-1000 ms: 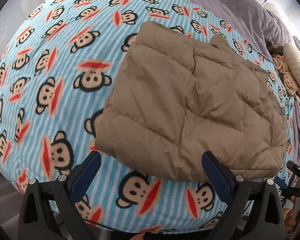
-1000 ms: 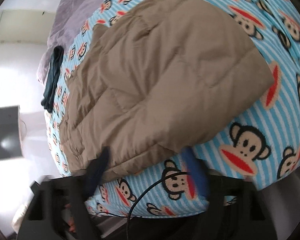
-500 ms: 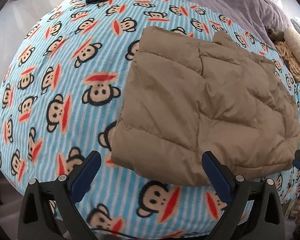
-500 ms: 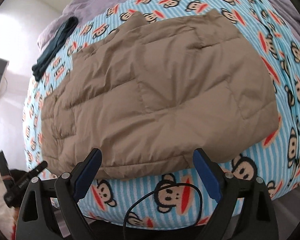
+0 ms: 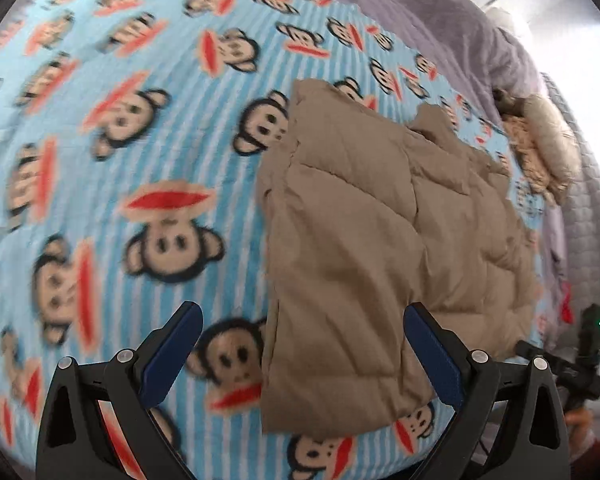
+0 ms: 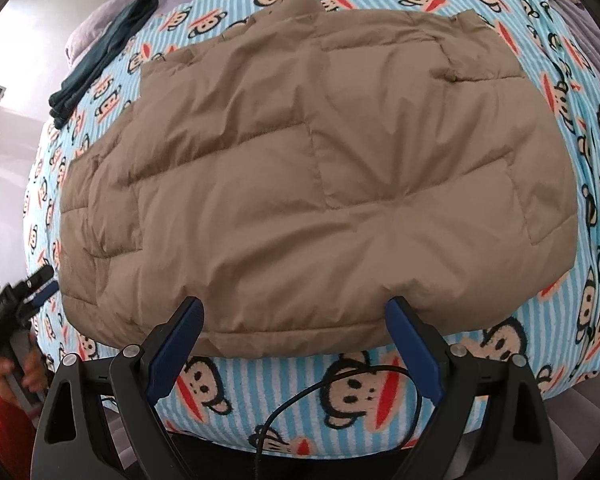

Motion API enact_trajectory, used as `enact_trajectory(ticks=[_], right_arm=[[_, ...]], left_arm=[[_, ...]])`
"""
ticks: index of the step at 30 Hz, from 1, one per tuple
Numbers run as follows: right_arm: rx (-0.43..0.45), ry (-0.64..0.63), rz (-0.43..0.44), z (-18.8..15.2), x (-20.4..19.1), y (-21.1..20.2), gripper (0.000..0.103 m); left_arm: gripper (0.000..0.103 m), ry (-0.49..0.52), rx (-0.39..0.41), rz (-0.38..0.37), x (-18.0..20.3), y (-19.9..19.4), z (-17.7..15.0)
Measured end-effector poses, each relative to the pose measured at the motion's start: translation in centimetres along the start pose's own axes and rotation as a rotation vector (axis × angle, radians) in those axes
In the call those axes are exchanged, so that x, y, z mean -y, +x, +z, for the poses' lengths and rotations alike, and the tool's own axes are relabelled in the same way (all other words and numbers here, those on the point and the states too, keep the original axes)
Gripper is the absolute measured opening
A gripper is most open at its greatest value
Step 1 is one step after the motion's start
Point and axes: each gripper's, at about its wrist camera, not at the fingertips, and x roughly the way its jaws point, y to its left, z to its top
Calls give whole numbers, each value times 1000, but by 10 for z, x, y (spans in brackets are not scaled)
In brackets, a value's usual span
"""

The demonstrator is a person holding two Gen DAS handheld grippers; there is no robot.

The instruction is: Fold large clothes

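Note:
A tan quilted puffer garment [image 6: 312,184] lies folded flat on a blue striped monkey-print blanket [image 6: 380,392]. It also shows in the left wrist view [image 5: 364,248], right of centre. My left gripper [image 5: 302,354] is open and empty, hovering over the garment's near left corner. My right gripper [image 6: 294,344] is open and empty, just in front of the garment's near edge. The left gripper also appears at the left edge of the right wrist view [image 6: 20,300].
A dark folded garment [image 6: 104,56] lies at the blanket's far left edge. A grey bedspread [image 5: 440,16] and cream knitted items [image 5: 540,152] lie beyond the blanket. A black cable [image 6: 320,392] hangs over the blanket's front edge.
My left gripper has swung left, so the garment sits further right in its view. My right gripper has levelled and now faces the garment's long near edge squarely.

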Motion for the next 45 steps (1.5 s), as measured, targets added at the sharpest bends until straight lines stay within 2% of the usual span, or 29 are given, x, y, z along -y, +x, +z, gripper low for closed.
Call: enact_trajectory(ticks=[3, 6, 9, 12, 15, 17, 18, 19, 21, 26, 27, 28, 29, 31, 36, 41, 45], right_arm=[[-10, 8, -13, 0, 2, 6, 94], [-23, 15, -22, 2, 4, 13, 94], [-30, 10, -32, 2, 3, 18, 94], [-36, 9, -36, 3, 4, 22, 94], [-41, 8, -40, 4, 4, 25, 94], [-44, 5, -38, 4, 3, 24, 94], [-44, 4, -35, 4, 1, 25, 94], [-41, 2, -29, 4, 0, 23, 94], [-19, -2, -12, 6, -1, 15, 94], [97, -51, 13, 17, -13, -5, 94], [120, -66, 15, 21, -15, -7, 92], [144, -81, 22, 24, -18, -7, 79], [170, -100, 32, 30, -22, -6, 52], [196, -132, 5, 41, -29, 3, 21], [233, -141, 2, 71, -34, 39, 16], [213, -88, 81, 91, -22, 61, 16], [164, -30, 183, 103, -3, 76, 12]], left_arm=[[101, 16, -65, -103, -11, 26, 22], [101, 60, -125, -187, -7, 50, 38], [101, 127, -176, -216, 7, 70, 44], [101, 195, -246, -210, 23, 96, 44], [101, 226, -260, -207, 32, 108, 41], [84, 236, -247, -221, 35, 108, 41], [60, 235, -247, -246, 34, 107, 40], [41, 209, -260, -316, 33, 105, 40], [35, 195, -256, -346, 33, 102, 41], [31, 201, -239, -316, 45, 93, 39], [30, 197, -236, -311, 49, 90, 39], [30, 195, -233, -304, 51, 88, 39], [29, 193, -232, -298, 52, 84, 37], [27, 187, -230, -289, 56, 75, 35], [24, 191, -210, -283, 88, 43, 33], [24, 263, -175, -279, 168, 2, 28], [24, 349, -169, -234, 245, -5, 21]])
